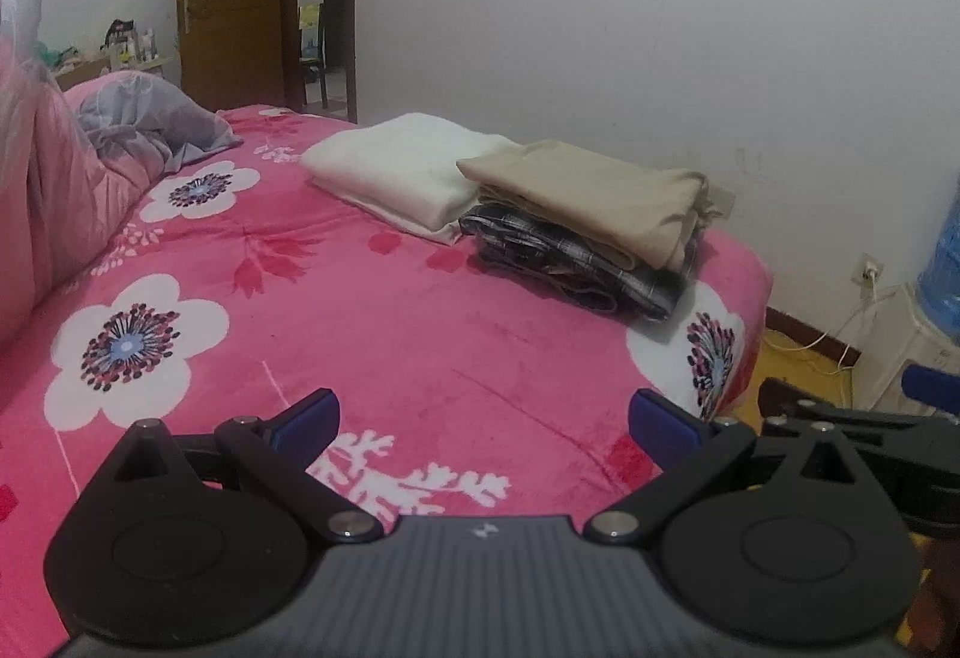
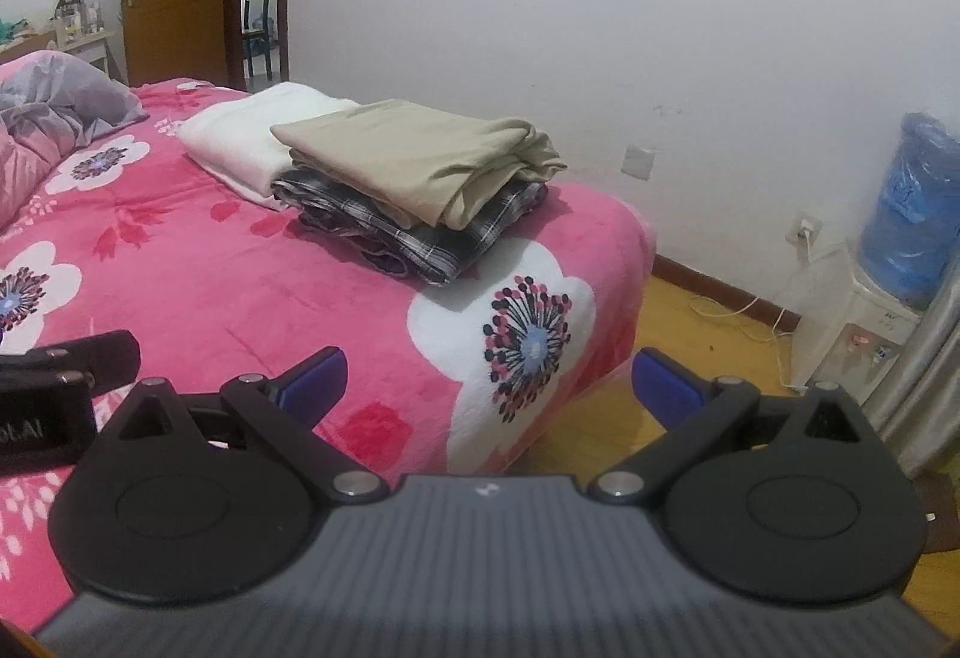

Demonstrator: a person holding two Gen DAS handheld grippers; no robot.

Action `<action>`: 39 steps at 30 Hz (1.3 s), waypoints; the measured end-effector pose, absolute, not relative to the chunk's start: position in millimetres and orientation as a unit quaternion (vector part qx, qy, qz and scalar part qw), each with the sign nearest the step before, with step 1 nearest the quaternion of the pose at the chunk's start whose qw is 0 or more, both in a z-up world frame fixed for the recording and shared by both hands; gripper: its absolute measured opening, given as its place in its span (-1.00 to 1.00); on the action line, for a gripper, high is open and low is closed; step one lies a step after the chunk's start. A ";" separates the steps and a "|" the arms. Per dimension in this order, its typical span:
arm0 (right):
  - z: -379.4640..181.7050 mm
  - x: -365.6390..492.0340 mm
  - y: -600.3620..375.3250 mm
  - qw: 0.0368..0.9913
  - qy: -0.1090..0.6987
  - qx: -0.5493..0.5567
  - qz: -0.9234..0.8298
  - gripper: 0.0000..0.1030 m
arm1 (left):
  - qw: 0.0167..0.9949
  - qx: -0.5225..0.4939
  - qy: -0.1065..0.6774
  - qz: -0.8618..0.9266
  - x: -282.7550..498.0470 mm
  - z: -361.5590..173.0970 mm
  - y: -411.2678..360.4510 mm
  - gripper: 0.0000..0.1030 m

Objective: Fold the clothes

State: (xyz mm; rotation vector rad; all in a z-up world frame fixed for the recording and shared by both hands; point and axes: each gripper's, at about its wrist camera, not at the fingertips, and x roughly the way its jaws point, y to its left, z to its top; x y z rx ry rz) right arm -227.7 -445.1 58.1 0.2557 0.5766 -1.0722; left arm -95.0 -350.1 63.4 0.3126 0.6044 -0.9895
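Blue-padded fingers (image 1: 312, 418) of both grippers stand spread wide and hold nothing as I keep the rig low over the near edge of the pink plush flower-printed bedspread (image 1: 372, 334). My left gripper (image 1: 483, 421) hangs over the bedspread itself; my right gripper (image 2: 486, 382) hangs beyond the bedspread's near corner, with yellow floor (image 2: 690, 358) showing beneath one finger. Each appears at the edge of the other's view, so I judge them to be side by side.

The clothes lie at the far side of the bedspread, along the white wall (image 1: 600, 27). A folded beige cotton garment (image 1: 594, 196) sits squarely on top of a folded dark plaid shirt (image 1: 576, 268), the two forming one stack near the bedspread's far corner. A folded white knitted garment (image 1: 396, 166) rests on the bedspread just beside that stack, its edge touching or nearly touching the plaid shirt. I read the arrangement as deliberate: finished pieces parked at the far side so the middle of the bedspread stays free as a folding surface.

No unfolded garment shows on the bedspread between my grippers and the stack. At the bedspread's head end a crumpled pink and grey quilt (image 1: 120, 129) is bunched up, well apart from the stack. Judging by the three tidy pieces and the released fingers, I take the folding to be at or near its end, unless more clothes wait out of view.
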 end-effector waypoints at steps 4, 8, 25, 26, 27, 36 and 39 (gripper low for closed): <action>56.7 -228.0 -446.1 0.811 0.274 0.118 -0.503 0.97 | 0.822 0.139 0.287 -0.472 -97.2 63.0 -352.1 0.99; 55.5 -231.6 -447.6 0.808 0.274 0.119 -0.508 0.97 | 0.822 0.141 0.280 -0.475 -101.7 62.5 -353.6 0.99; 51.1 -230.9 -450.8 0.803 0.283 0.114 -0.511 0.97 | 0.817 0.132 0.281 -0.486 -102.3 63.3 -354.2 0.98; 51.2 -230.6 -451.1 0.803 0.283 0.114 -0.511 0.97 | 0.817 0.133 0.281 -0.486 -102.0 62.9 -354.3 0.98; 51.3 -230.2 -451.7 0.803 0.284 0.114 -0.511 0.97 | 0.817 0.133 0.281 -0.486 -101.8 62.6 -354.4 0.98; 49.0 -227.6 -452.0 0.800 0.293 0.110 -0.512 0.97 | 0.814 0.138 0.278 -0.491 -102.1 60.6 -355.1 0.98; 48.9 -228.0 -453.6 0.799 0.293 0.114 -0.513 0.97 | 0.814 0.138 0.278 -0.491 -101.5 60.6 -355.6 0.98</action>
